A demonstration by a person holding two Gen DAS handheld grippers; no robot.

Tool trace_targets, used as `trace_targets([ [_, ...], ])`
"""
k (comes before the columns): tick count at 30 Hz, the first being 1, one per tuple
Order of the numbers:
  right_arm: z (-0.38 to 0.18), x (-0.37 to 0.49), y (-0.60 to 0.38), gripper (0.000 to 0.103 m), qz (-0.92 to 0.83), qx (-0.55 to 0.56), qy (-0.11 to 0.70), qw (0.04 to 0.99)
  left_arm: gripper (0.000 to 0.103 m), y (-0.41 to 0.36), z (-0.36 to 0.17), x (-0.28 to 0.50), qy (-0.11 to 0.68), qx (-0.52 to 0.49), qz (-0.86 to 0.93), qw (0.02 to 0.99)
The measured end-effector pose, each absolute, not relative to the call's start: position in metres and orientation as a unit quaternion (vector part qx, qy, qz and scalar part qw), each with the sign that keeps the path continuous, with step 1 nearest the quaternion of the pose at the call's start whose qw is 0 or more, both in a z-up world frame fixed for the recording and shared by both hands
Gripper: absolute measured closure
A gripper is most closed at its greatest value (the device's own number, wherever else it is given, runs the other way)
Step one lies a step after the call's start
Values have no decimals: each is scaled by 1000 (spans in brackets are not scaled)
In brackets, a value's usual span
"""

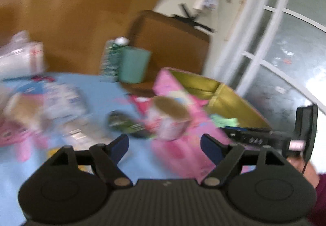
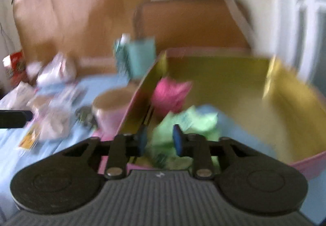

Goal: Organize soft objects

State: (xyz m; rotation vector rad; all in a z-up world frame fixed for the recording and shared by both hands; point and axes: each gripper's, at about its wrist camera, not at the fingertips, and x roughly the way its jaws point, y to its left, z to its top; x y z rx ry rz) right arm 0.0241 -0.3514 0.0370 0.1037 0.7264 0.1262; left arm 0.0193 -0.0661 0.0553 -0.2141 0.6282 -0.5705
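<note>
Both views are blurred. The left tongs [image 1: 164, 144] are spread wide and hold nothing, above a blue-covered counter [image 1: 97, 91] strewn with packets. Ahead stands a pink cup [image 1: 170, 120] beside a pink box with yellow lining [image 1: 234, 101]. The right tongs [image 2: 160, 140] are partly parted over the box [image 2: 224, 75], gripping nothing. Inside it lie green cloth [image 2: 183, 122], pink cloth [image 2: 170, 93] and blue cloth [image 2: 234, 128].

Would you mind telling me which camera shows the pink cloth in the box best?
The right wrist view: the pink cloth lies in plain sight inside the box. The left wrist view shows only the box, not that cloth.
</note>
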Motion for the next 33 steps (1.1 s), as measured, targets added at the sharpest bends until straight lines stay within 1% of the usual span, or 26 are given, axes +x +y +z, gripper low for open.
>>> trace_targets([
  [1,33,34,-356,76,60,59,378,922,23,-55,51,19,307,-106,-261,909],
  [2,30,42,-362,79,53,60,393,916,23,-45,49,20,309,-108,-247,912],
  [6,27,71,-385,79,-14,46,421,906,23,-5,37,24,312,-118,-187,924],
  [8,23,80,-393,74,-62,25,425,903,23,13,33,28,311,-126,-164,927],
  [9,24,80,-396,75,-73,31,425,902,23,21,31,30,310,-127,-151,930],
  [11,37,66,-394,75,-62,61,391,916,23,37,26,32,303,-127,-127,936],
  [13,57,47,-372,74,-38,56,342,937,23,52,20,33,301,-127,-108,939],
  [15,75,32,-338,71,16,47,298,953,23,60,12,37,304,-133,-97,938],
  [16,80,28,-318,65,58,58,294,952,23,63,7,39,308,-140,-98,936],
  [17,80,28,-302,56,99,71,300,946,23,65,2,41,313,-147,-101,933],
  [18,76,31,-283,52,144,82,313,935,23,66,2,41,311,-151,-105,932],
  [20,58,39,-242,39,201,82,345,913,20,69,3,38,296,-159,-118,935],
  [21,49,45,-226,37,211,70,356,908,20,70,1,38,303,-160,-117,932],
  [23,24,62,-195,28,214,43,381,898,20,72,-1,36,306,-165,-125,929],
  [24,14,68,-186,27,214,39,393,894,20,74,-1,35,303,-169,-127,929],
  [26,-1,78,-176,19,206,39,400,892,20,76,-2,34,302,-178,-127,928],
  [27,-5,82,-176,18,197,45,402,893,20,77,-3,34,302,-181,-128,927],
  [28,-5,82,-177,20,196,52,396,896,20,77,-3,33,302,-183,-129,927],
  [30,-3,77,-178,36,199,46,398,894,20,76,-3,33,303,-185,-130,926],
  [32,1,66,-183,47,198,44,399,894,19,75,-3,34,304,-184,-130,926],
  [33,1,61,-185,49,196,42,398,895,19,73,-3,34,306,-181,-129,926],
])
